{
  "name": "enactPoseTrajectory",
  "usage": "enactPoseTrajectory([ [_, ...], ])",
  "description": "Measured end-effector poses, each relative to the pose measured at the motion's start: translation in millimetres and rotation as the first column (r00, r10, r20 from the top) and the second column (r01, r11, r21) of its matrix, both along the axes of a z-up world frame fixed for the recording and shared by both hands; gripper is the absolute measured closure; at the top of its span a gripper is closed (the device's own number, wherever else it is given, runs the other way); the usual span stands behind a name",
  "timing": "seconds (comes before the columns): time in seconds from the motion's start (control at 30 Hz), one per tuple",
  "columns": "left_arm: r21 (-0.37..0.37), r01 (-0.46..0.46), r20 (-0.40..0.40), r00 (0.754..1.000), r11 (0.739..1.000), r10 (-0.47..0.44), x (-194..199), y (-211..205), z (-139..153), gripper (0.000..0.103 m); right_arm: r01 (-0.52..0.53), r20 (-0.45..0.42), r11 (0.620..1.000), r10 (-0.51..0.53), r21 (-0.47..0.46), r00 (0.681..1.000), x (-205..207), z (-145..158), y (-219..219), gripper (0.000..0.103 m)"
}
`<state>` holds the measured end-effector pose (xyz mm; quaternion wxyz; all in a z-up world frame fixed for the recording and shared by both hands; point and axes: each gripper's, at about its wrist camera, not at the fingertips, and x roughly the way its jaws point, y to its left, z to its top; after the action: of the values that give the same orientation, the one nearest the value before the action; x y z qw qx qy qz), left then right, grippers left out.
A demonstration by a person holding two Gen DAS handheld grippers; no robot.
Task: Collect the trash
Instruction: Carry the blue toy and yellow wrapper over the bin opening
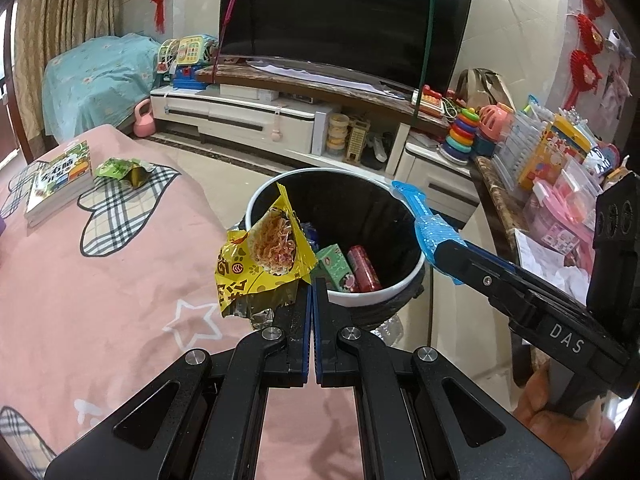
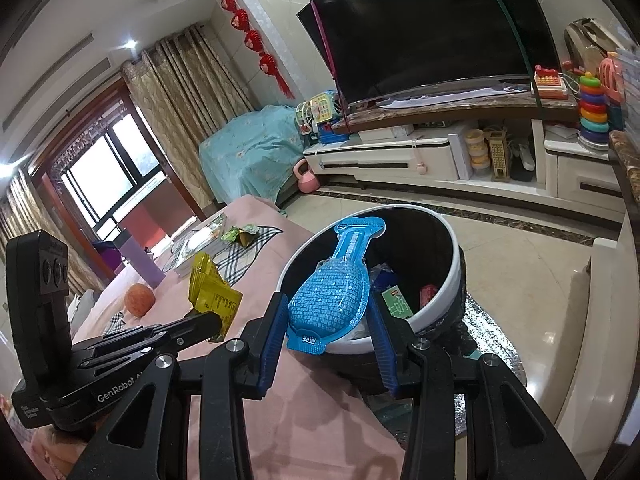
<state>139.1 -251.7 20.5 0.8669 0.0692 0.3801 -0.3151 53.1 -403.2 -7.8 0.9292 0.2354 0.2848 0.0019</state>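
While both pieces hang at the bin (image 1: 256, 200), notes on handling. Yellow noodle wrapper (image 1: 264, 264): light, crinkly film, slippery; my left tongs (image 1: 313, 284) are pressed together on its lower corner, wrapper over the near rim. Blue blister pack (image 2: 330, 292): stiffer plastic, light; it sits between my right tongs (image 2: 326, 320), whose jaws look spread, so I cannot tell whether they grip it. Green wrapper (image 1: 120, 170) lies on the pink bedspread (image 1: 100, 280), well apart.
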Motion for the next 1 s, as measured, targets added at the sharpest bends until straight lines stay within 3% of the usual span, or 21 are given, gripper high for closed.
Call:
enactPoseTrajectory([
  [1.0,0.008,0.026,-0.021,0.999,1.0,-0.026,9.9,-23.8,-8.6,0.102,0.024,-0.018,1.0,-0.024,0.012,1.0,3.4,-4.8,-18.9,0.062],
])
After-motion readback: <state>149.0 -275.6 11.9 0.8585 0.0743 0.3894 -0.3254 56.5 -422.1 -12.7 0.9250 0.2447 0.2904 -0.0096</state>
